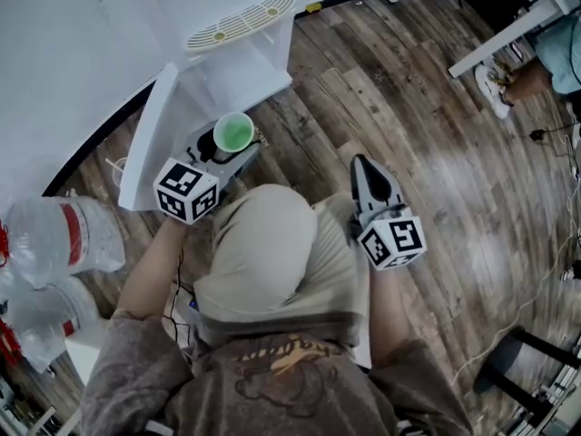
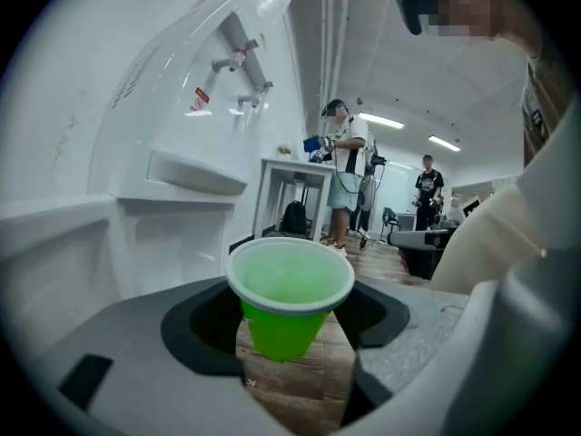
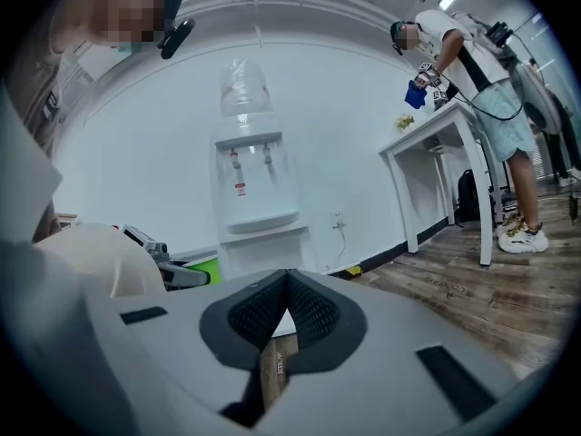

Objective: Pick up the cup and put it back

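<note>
A green plastic cup (image 2: 289,298) with a white rim sits upright between the jaws of my left gripper (image 2: 289,323), which is shut on it above the wooden floor. In the head view the cup (image 1: 233,133) shows from above, at the front of the left gripper (image 1: 229,155), just before the white water dispenser (image 1: 227,34) and its slotted drip tray (image 1: 241,23). My right gripper (image 1: 363,166) hovers over the floor to the right, jaws shut with nothing between them. From the right gripper view (image 3: 286,284) the cup (image 3: 205,269) shows at the left below the dispenser (image 3: 254,198).
Large water bottles (image 1: 59,243) lie at the left by the wall. A white table (image 3: 436,134) stands to the right of the dispenser, with a person (image 3: 481,89) beside it. Cables (image 1: 545,271) and a black stand (image 1: 522,361) are on the floor at the right.
</note>
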Demonstrator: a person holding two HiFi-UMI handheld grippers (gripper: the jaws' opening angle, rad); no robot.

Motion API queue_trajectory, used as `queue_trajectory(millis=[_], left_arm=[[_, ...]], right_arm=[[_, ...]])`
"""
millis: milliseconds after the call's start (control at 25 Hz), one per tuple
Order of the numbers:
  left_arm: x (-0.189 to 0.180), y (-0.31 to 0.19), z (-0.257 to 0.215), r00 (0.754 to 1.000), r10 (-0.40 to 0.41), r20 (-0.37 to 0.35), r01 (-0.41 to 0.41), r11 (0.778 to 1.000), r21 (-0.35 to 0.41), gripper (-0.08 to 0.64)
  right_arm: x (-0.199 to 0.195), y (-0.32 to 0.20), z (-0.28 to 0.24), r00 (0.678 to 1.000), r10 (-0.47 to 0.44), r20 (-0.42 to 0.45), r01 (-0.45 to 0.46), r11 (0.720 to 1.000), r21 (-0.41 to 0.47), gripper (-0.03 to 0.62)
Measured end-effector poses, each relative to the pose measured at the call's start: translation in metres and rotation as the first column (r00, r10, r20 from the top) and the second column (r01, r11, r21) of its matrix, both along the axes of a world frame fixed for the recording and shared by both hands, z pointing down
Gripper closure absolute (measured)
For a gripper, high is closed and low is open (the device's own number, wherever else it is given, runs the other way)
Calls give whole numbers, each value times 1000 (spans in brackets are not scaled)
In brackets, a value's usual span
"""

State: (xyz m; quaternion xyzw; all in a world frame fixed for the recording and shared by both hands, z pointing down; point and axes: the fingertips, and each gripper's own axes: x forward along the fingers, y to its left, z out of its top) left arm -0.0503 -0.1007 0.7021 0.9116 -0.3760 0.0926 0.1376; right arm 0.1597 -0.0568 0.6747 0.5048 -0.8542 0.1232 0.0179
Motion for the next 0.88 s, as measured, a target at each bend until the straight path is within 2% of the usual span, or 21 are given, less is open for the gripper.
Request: queue_trajectory(millis=[880], left_arm=[[-6,-29,1,1000,8,-16,-8,1000,4,258]], right_arm=[[-7,-4,2,1000,-5,-8,5,1000,-4,591]])
